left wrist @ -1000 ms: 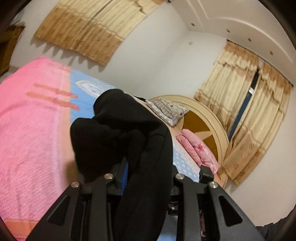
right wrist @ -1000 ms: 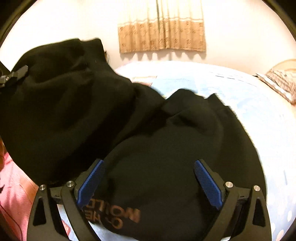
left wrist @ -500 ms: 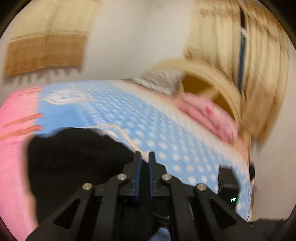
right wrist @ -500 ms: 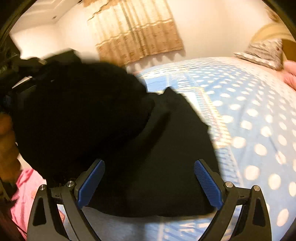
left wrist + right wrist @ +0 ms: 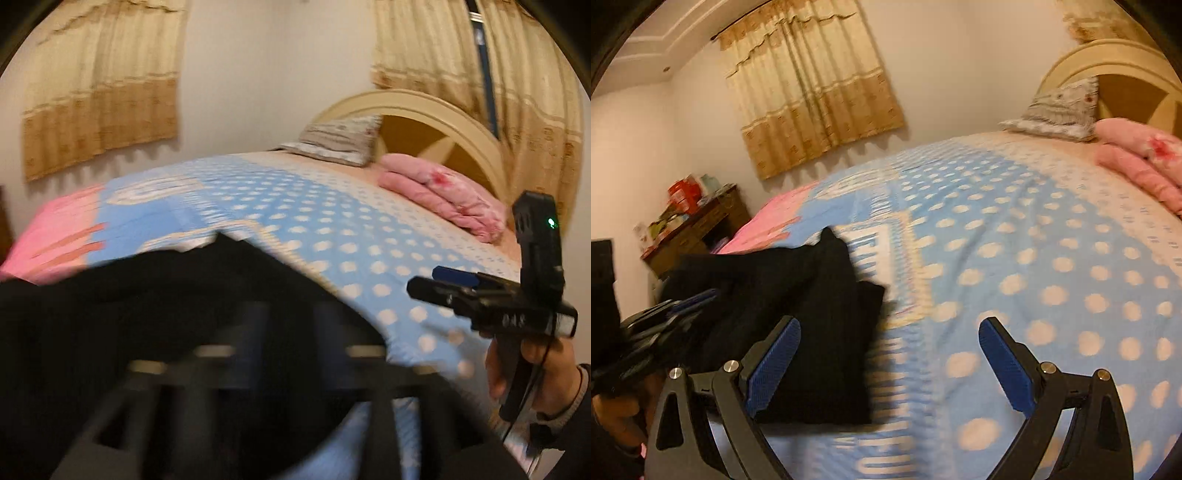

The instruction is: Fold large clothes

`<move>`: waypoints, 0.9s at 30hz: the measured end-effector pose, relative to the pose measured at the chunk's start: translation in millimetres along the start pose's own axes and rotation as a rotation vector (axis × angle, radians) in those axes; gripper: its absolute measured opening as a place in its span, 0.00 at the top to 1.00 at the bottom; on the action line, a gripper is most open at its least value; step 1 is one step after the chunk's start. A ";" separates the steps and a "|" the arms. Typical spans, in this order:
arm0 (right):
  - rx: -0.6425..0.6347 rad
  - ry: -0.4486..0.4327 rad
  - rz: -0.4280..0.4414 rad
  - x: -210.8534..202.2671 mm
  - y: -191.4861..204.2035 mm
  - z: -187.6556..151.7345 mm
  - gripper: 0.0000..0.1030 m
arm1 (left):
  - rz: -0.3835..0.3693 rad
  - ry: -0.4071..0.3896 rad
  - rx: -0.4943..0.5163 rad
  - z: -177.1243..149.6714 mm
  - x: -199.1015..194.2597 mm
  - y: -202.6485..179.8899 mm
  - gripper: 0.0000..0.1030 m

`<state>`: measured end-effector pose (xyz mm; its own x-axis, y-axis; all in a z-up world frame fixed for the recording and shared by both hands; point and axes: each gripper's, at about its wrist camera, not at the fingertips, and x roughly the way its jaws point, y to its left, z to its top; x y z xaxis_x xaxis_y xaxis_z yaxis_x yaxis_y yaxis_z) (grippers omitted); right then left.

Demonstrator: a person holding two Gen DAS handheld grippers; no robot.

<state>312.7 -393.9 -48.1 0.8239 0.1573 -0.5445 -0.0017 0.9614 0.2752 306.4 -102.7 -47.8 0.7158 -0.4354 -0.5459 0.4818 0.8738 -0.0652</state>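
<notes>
- The black garment [image 5: 798, 314] is lying in a rumpled, partly folded heap on the near left part of the bed [image 5: 1015, 240], on the blue sheet with pale dots, right where it meets the pink blanket [image 5: 764, 225].
- Right gripper [image 5: 890, 365]: jaws spread wide with nothing between them. Its left finger [image 5: 772, 365] sits in front of the garment's near edge, the other one is over bare sheet.
- Left gripper [image 5: 255, 354] is super blurry in its own view, just dark smears low in the frame with the black cloth right behind it. Its jaws have just been opening, and they look spread; I can't make out any cloth between them.
- From the right camera you can see the left gripper side-on at the far left edge, just beside the heap, with a hand [image 5: 617, 413] on its handle.
- From the left camera, the right gripper sticks in from the right, held by the other hand [image 5: 532, 369], hovering over the dotted sheet.
- Far end of the bed: a patterned pillow [image 5: 1060, 110] leaning against the cream headboard [image 5: 1108, 59], and a folded pink quilt [image 5: 443, 195] to its right.
- Tan curtains [image 5: 812, 85] on the far wall, more on the right behind the headboard.
- A dark wooden cabinet [image 5: 698, 225] with clutter on top stands off the bed's far left side.
</notes>
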 end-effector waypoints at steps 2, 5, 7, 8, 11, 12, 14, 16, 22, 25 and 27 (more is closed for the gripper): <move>-0.021 0.014 0.048 9.1 25.6 -6.5 0.05 | 0.104 -0.037 -0.018 -8.3 -29.5 20.5 0.08; -0.089 0.030 0.112 23.2 68.9 -12.3 0.05 | 0.211 -0.072 -0.056 -25.9 -75.5 66.0 0.08; -0.144 0.037 0.159 28.0 97.3 -14.4 0.05 | 0.285 -0.094 -0.097 -39.8 -101.9 104.6 0.07; -0.165 0.043 0.173 31.8 107.9 -16.6 0.05 | 0.316 -0.084 -0.124 -46.4 -109.6 124.7 0.07; -0.228 0.070 0.200 40.4 141.2 -23.6 0.05 | 0.318 -0.054 -0.309 -71.2 -127.4 199.3 0.05; -0.249 0.084 0.210 44.2 151.2 -27.3 0.05 | 0.295 -0.052 -0.395 -80.4 -131.1 223.5 0.03; -0.289 0.107 0.228 48.2 167.0 -34.4 0.05 | 0.189 -0.070 -0.612 -102.1 -134.9 271.8 0.00; -0.336 0.113 0.238 50.5 179.2 -41.8 0.05 | 0.095 -0.054 -0.808 -124.1 -124.7 310.6 0.00; -0.398 0.137 0.223 59.1 188.3 -55.2 0.05 | -0.080 -0.021 -1.003 -158.9 -85.1 339.0 0.00; -0.382 0.151 0.206 67.0 182.8 -57.2 0.05 | -0.103 0.009 -0.907 -151.7 -70.4 325.5 0.00; -0.356 0.165 0.197 73.1 179.6 -56.7 0.05 | -0.104 0.054 -0.849 -145.6 -56.7 316.8 0.03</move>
<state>340.5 -196.9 -83.4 0.6869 0.3516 -0.6361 -0.3690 0.9227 0.1116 344.9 230.4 -159.1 0.6534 -0.5300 -0.5405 -0.0138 0.7055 -0.7085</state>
